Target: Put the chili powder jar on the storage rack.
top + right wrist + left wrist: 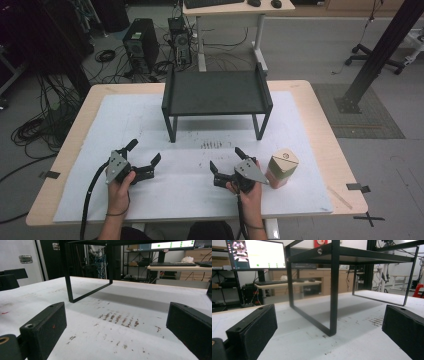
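White sheeting covers your wooden bench (320, 145), and a black metal shelf stand (216, 92) sits toward its far edge at the middle. Your left tongs (145, 151) rest near the front edge, left of centre, jaws spread wide and holding nothing. Your right tongs (225, 159) lie right of centre near the same edge, jaws likewise spread and empty. Just beside your right hand (248, 189), toward the right edge, stands a tan hexagonal box with a pink lower band (281, 167), untouched.
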Motion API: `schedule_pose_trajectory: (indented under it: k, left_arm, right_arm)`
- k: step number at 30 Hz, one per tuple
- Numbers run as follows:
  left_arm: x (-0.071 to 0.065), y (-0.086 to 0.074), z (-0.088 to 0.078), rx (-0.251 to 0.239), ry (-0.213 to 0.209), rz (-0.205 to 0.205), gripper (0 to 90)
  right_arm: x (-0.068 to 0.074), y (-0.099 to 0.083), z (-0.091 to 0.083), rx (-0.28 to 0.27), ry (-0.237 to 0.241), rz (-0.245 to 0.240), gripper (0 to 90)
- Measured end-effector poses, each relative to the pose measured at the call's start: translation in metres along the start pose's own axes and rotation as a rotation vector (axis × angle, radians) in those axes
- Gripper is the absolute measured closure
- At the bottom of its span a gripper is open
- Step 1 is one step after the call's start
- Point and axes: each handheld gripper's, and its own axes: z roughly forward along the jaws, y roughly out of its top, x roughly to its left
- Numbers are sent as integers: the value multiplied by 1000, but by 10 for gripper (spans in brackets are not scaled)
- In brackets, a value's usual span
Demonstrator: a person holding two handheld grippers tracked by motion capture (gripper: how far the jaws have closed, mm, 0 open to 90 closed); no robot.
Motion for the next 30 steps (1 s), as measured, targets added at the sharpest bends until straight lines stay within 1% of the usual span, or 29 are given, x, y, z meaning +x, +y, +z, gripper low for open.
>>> schedule_pose_trajectory:
  k: [6, 11, 30]
  left_arm:
    - [0, 0, 0, -1, -5, -1, 2]
    - [0, 0, 0, -3, -7, 2, 2]
    - [0, 0, -1, -9, -10, 4, 2]
  right_arm:
    - [2, -1, -8, -1, -17, -8, 30]
    - [3, -1, -14, 4, -20, -20, 31]
    - [2, -3, -47, 3, -39, -25, 33]
